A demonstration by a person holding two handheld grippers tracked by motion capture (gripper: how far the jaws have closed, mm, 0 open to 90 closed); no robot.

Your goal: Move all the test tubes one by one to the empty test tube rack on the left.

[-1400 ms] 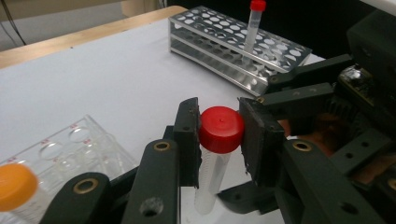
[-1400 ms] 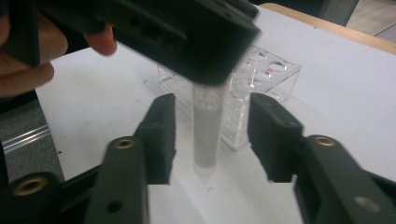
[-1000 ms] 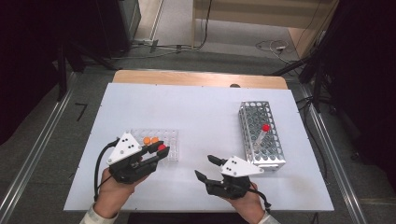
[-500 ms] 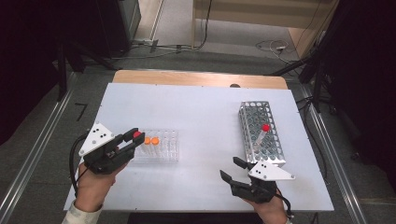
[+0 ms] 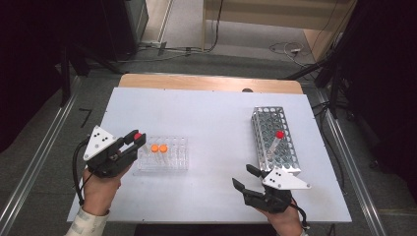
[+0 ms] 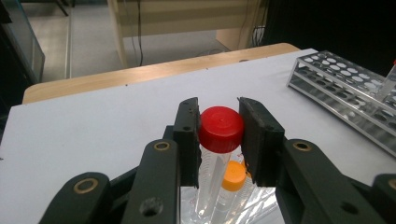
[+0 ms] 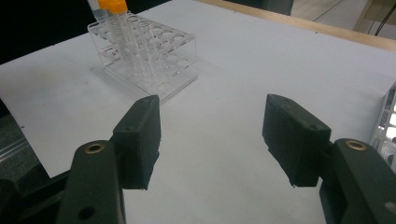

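My left gripper [image 5: 135, 139] is shut on a red-capped tube [image 6: 221, 129], its pads pressing the cap from both sides. It hangs at the left edge of a clear plastic rack [image 5: 177, 158] that holds two orange-capped tubes [image 5: 158, 148]. One orange cap [image 6: 232, 176] sits just below the held tube. My right gripper [image 5: 244, 179] stands open near the front edge, nothing between its jaws [image 7: 212, 126]. Beside it on the right is a metal rack [image 5: 268, 118] with one red-capped tube [image 5: 279, 134] leaning in it.
The white table top [image 5: 211, 123] has a wooden strip along its far edge [image 5: 206, 82]. Bare surface lies between the two racks. Cables and dark floor surround the table. The clear rack [image 7: 159, 60] stands left of the right gripper's jaws.
The left gripper has moved left off the clear rack with the red-capped tube in its jaws. The right gripper has moved to the right, toward the metal rack's near end.
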